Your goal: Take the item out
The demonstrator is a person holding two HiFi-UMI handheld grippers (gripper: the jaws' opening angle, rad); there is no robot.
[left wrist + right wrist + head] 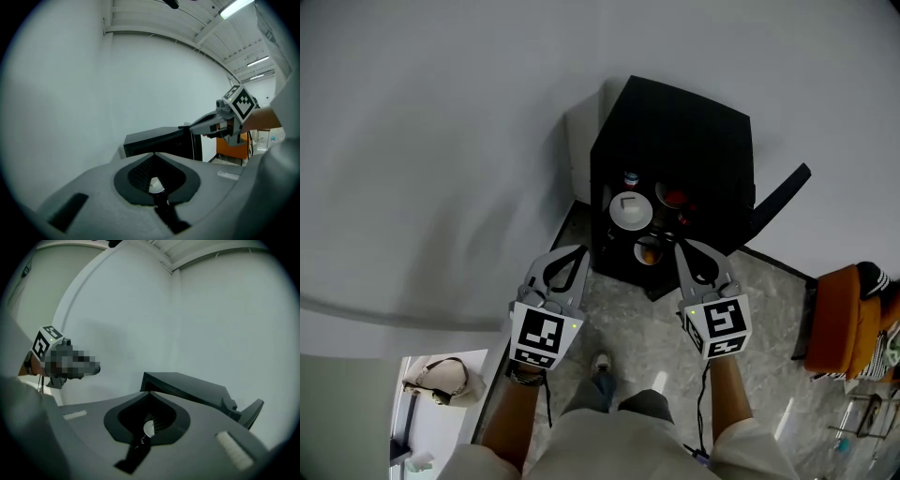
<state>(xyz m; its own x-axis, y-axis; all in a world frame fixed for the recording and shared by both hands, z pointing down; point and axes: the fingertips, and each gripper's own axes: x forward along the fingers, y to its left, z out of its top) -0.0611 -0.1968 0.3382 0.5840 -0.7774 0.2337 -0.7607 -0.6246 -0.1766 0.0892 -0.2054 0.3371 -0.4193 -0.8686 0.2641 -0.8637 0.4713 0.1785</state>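
A black cabinet (675,141) stands open in the room's corner, its door (780,199) swung out to the right. Inside I see a white bowl (631,210), a blue-capped bottle (630,178), a dish with something red (674,198) and a cup with orange contents (648,251). My left gripper (581,249) is shut and empty, its tip just left of the cabinet's front. My right gripper (680,245) is also shut and empty, beside the orange cup. The cabinet (159,140) shows beyond the left gripper (154,154), and again as a dark box (187,387) past the right gripper (149,392).
White walls close in behind and to the left of the cabinet. An orange chair (839,319) stands at the right on the marble floor (628,319). A bag (441,380) lies at the lower left. The person's shoe (602,362) is between the arms.
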